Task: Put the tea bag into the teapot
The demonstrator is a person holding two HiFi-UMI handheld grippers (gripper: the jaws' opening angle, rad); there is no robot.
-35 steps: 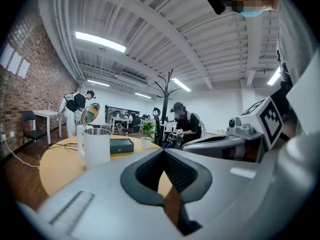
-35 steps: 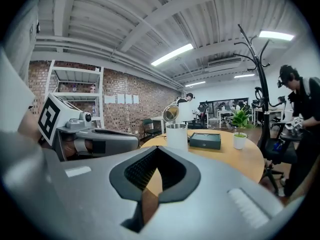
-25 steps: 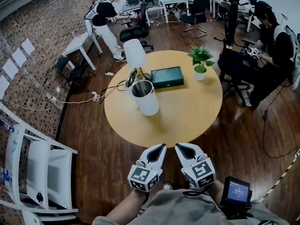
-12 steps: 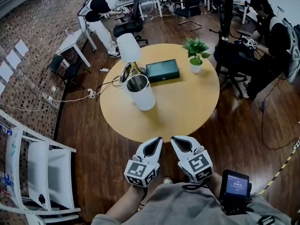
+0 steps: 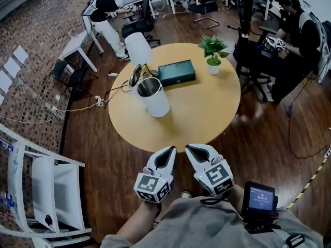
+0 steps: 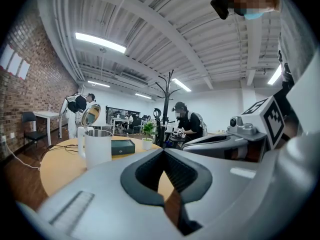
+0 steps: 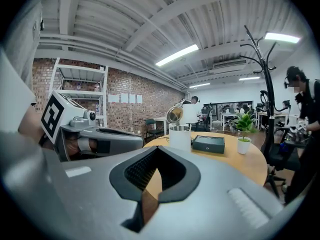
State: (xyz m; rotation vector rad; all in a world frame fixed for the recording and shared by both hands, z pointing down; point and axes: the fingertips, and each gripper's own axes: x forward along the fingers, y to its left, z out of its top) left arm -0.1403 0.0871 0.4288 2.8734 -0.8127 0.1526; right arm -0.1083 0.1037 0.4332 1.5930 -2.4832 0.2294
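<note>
Shifted slightly leftward since the earlier frame, the left gripper (image 5: 169,151) and right gripper (image 5: 189,149) hover side by side at the near edge of the round table (image 5: 207,118). Both pairs of jaws are pressed together, holding nothing. The white teapot (image 5: 158,99) stands upright on the table's left part, lid tipped open, just beside a dark box (image 5: 177,72). A potted plant (image 5: 213,53) stands further right.

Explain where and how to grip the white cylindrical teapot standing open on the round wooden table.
Probably the handle on the left side of the white cylindrical teapot, approached from the left: its smooth upright body looks too wide for the jaws, while the handle is a narrow vertical strap.
</note>
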